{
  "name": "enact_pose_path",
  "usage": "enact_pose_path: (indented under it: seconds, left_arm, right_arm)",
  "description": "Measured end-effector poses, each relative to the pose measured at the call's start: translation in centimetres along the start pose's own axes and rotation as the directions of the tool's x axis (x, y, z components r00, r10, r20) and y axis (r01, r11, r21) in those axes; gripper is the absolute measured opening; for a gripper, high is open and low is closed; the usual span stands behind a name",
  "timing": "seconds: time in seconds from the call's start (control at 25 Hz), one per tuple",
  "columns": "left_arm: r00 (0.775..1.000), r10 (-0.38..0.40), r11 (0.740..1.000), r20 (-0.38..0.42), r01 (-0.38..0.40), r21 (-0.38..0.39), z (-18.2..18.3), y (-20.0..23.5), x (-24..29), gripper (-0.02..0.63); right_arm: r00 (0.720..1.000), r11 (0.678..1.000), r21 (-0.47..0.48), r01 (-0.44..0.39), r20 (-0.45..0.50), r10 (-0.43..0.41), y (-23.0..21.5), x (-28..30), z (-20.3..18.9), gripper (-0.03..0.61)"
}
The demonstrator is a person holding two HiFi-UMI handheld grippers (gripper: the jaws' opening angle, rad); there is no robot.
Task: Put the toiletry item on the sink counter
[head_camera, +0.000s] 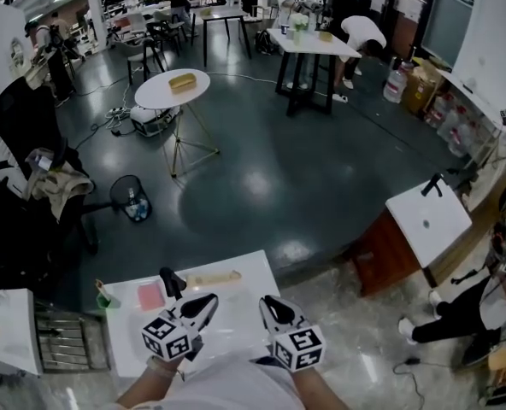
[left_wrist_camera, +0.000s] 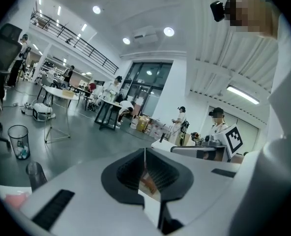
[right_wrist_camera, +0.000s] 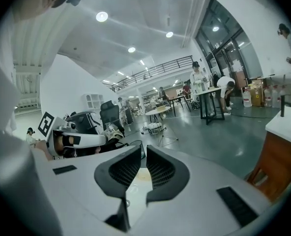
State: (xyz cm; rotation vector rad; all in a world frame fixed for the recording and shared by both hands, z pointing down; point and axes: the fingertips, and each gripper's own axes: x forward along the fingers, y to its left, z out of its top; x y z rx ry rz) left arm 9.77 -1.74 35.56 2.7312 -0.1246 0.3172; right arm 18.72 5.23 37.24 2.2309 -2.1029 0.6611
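You hold both grippers low and close to your body over the near edge of the white bench (head_camera: 236,301), side by side and pointing forward, which looks like a rest or ready pose.

The left gripper (head_camera: 203,306) has its fingers pressed together at the tips, with nothing between them. The right gripper (head_camera: 272,307) has its fingers all but together, leaving only a thin slit, and only the bench top shows through it. So you carry no toiletry item in either one.

Several small things lie on this bench by the black tap (head_camera: 172,282):
- a pink block (head_camera: 150,295)
- a small green thing (head_camera: 106,297)
- a pale long piece (head_camera: 212,278)

Any of these could be the toiletry item, but they are too small to tell apart. A second white bench (head_camera: 428,220) with its own tap stands well apart to your right.

This fits either an item already set down by the tap with your fingers drawn clear of it, or an item yet to be picked.
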Motion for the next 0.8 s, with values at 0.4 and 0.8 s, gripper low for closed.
enact_pose_path:
  seconds: [0.4, 0.8]
  left_arm:
    - [0.999, 0.013, 0.999, 0.032, -0.014, 0.039, 1.4, 0.4, -0.8, 0.02]
    - [0.997, 0.04, 0.997, 0.064, -0.044, 0.059, 2.4, 0.4, -0.9, 0.02]
  right_arm:
    - [1.0, 1.0, -0.015, 0.004, 0.025, -0.003, 0.6, 0.7, 1.1, 0.044]
    - [1.0, 1.0, -0.012, 0.004, 0.024, -0.004, 0.2, 0.1, 1.0, 0.044]
